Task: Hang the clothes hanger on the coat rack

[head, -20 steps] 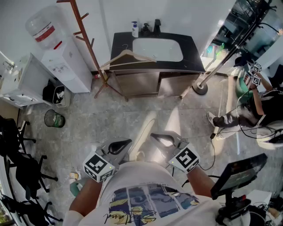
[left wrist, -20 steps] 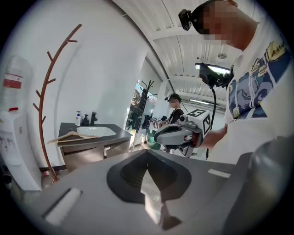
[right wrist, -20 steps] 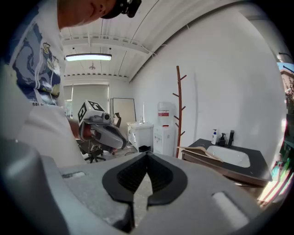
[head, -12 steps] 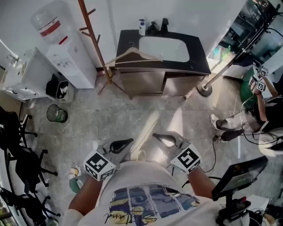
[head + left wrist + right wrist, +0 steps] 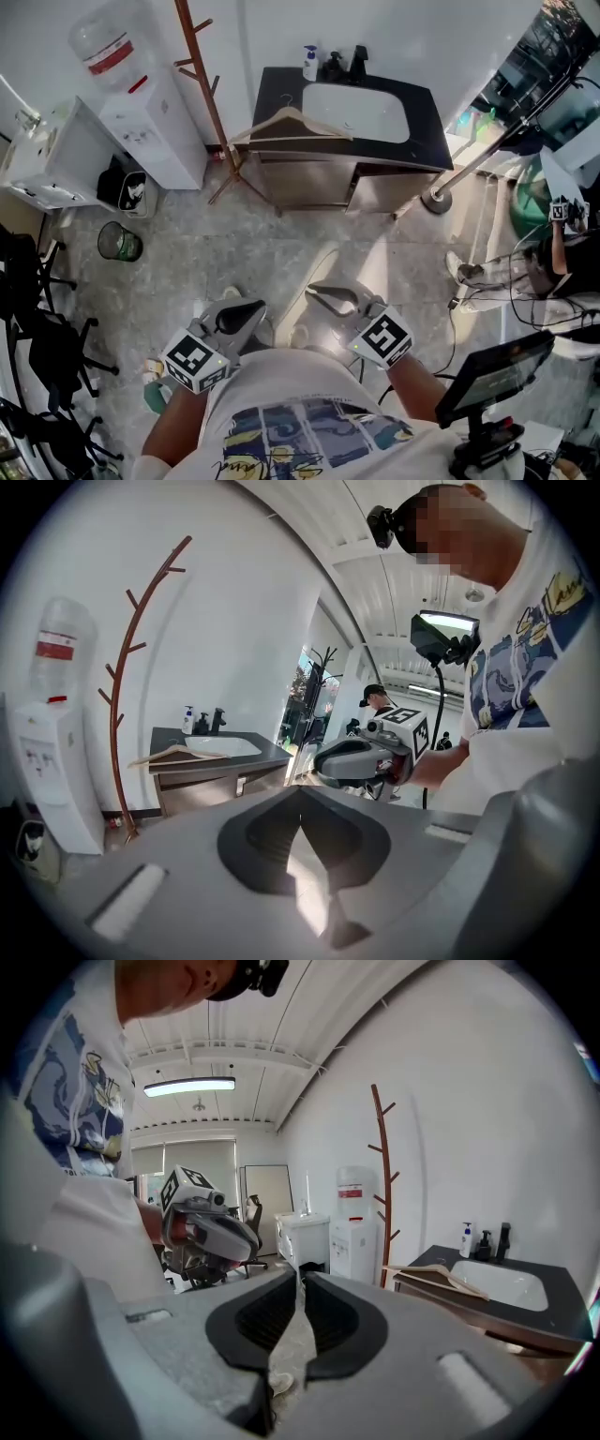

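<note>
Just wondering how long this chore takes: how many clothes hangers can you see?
1. The wooden clothes hanger lies on the left end of the dark vanity counter, near the coat rack. None hangs on the rack. More could be out of view.

Pale wooden hanger [image 5: 292,112] on smooth dark counter [image 5: 274,86]; brown wooden rack [image 5: 202,75].

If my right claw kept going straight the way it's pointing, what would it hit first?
Probably the floor, since the right claw tilts slightly down; the white cabinet and water dispenser stand farther along. Depth is unclear.
</note>
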Tool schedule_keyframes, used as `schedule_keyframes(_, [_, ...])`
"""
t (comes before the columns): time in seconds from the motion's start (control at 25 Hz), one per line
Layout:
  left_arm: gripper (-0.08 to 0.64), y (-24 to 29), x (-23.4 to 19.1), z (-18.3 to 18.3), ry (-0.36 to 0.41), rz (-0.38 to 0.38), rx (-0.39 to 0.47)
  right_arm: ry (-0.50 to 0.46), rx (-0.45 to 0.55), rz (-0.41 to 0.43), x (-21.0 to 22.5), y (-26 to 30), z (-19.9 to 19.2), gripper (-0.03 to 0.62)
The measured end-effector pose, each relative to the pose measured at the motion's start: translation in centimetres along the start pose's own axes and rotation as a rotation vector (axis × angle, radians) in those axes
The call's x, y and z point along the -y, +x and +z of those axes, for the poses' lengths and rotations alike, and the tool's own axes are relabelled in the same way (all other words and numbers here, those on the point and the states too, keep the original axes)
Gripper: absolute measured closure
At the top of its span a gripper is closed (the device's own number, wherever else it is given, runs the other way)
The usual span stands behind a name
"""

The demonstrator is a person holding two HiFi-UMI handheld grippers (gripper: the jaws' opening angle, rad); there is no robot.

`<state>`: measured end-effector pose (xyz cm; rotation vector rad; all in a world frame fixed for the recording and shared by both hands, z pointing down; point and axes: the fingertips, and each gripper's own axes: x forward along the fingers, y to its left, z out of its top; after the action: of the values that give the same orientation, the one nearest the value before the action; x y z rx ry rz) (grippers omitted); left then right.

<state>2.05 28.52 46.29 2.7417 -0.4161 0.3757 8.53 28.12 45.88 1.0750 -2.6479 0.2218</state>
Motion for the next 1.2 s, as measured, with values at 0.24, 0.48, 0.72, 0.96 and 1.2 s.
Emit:
schedule_keyframes(0.24, [0.557, 0.5, -4.9, 1.5, 0.01, -0.033, 0.026, 0.025, -0.018, -0.068, 2.6, 3.1, 0.8, 0.552])
schedule_keyframes(0.48, [0.557, 1.1, -10.7, 5.3, 0.039, -0.109, 0.073, 0.028, -0.044, -0.156, 6.0, 7.3, 3.6, 0.545])
schedule_keyframes(0.72, [0.554, -1.6, -17.9, 6.9, 0.055, -0.14, 0.063, 0.046, -0.042, -0.184, 7.9, 14.4, 5.3, 0.535])
schedule_keyframes(0.96, [0.548, -4.7, -24.0, 6.5, 0.046, -0.158, 0.032, 0.031, -0.051, -0.178, 8.9, 21.1, 7.4, 0.512])
schedule_keyframes(1.2, [0.548, -3.9, -27.0, 7.5, 0.027, -0.191, 0.042, 0.1, -0.075, -0.156, 13.0, 22.6, 6.2, 0.499])
